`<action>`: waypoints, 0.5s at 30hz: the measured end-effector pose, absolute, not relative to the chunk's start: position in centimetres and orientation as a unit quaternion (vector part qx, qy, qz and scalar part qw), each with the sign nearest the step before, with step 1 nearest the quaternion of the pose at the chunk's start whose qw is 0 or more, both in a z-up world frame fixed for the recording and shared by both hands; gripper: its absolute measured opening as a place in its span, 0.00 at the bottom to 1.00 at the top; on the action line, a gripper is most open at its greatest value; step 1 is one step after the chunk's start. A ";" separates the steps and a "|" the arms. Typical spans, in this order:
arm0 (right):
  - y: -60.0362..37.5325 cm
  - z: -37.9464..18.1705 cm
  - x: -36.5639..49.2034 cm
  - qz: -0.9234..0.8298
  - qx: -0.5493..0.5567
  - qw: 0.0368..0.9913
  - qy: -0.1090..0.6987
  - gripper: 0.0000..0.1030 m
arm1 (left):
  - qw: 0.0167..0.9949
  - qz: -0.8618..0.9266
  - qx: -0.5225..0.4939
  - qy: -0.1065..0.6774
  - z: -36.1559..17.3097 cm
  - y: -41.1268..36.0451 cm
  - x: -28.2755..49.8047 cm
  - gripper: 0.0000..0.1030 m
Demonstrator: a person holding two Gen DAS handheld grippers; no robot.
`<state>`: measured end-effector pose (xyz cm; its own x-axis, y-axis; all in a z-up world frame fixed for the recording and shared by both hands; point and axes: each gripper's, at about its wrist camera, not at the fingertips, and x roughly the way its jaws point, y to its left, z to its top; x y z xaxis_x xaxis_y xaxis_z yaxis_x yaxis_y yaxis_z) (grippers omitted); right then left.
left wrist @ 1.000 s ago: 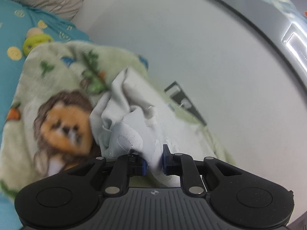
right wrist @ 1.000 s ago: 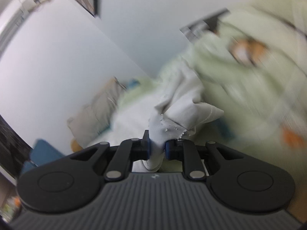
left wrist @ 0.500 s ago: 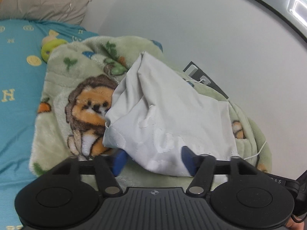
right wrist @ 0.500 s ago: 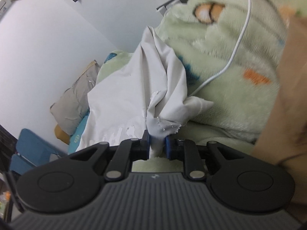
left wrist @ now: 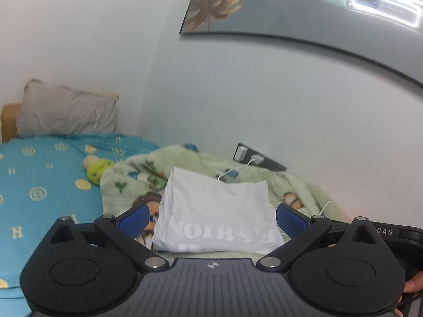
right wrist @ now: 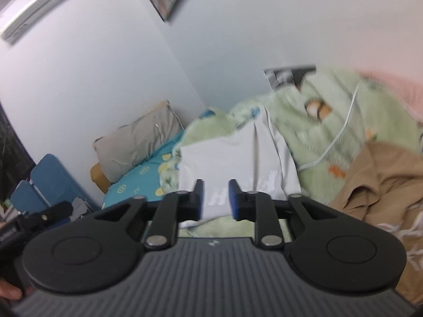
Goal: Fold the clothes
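Note:
A folded white garment [left wrist: 216, 214] with pale lettering lies flat on a green cartoon-print blanket [left wrist: 132, 177] on the bed. My left gripper [left wrist: 211, 219] is wide open and empty, held back from the garment's near edge. In the right wrist view the same white garment [right wrist: 238, 155] lies ahead. My right gripper [right wrist: 215, 198] is partly open and empty, just short of the garment's near edge. A crumpled tan garment [right wrist: 380, 185] lies on the blanket to the right.
A white charging cable [right wrist: 341, 134] runs over the blanket from a wall socket [left wrist: 251, 157]. A grey pillow [left wrist: 66, 113] leans on the wall at the head of the teal sheet [left wrist: 39, 185]. A yellow-green toy [left wrist: 99, 170] lies by the blanket. A blue chair [right wrist: 39, 185] stands beside the bed.
Both grippers let go of the white garment, the left first, then the right. Both drew back and tilted up. The garment now lies folded flat on the blanket.

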<state>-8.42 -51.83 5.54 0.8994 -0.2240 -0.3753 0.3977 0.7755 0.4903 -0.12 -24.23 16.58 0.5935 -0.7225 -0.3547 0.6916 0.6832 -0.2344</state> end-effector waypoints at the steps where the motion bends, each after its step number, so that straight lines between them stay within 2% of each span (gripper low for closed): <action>1: -51.3 6.2 -9.2 -0.166 0.282 0.934 0.145 0.55 | 0.894 -0.396 -0.034 0.207 17.4 -23.7 -1.2 1.00; 2: -50.7 6.8 -9.9 -0.164 0.274 0.937 0.140 0.80 | 0.896 -0.396 -0.033 0.200 18.1 -23.2 -2.3 1.00; 3: -50.2 7.5 -10.7 -0.163 0.266 0.941 0.135 0.89 | 0.896 -0.397 -0.033 0.194 18.5 -22.6 -3.2 1.00; 9: -46.9 11.3 -15.3 -0.153 0.216 0.958 0.106 0.90 | 0.909 -0.387 -0.023 0.151 19.5 -19.5 -8.4 1.00; 15: -43.2 11.0 -16.6 -0.155 0.170 0.969 0.086 0.90 | 0.924 -0.366 -0.009 0.111 19.3 -17.2 -12.0 1.00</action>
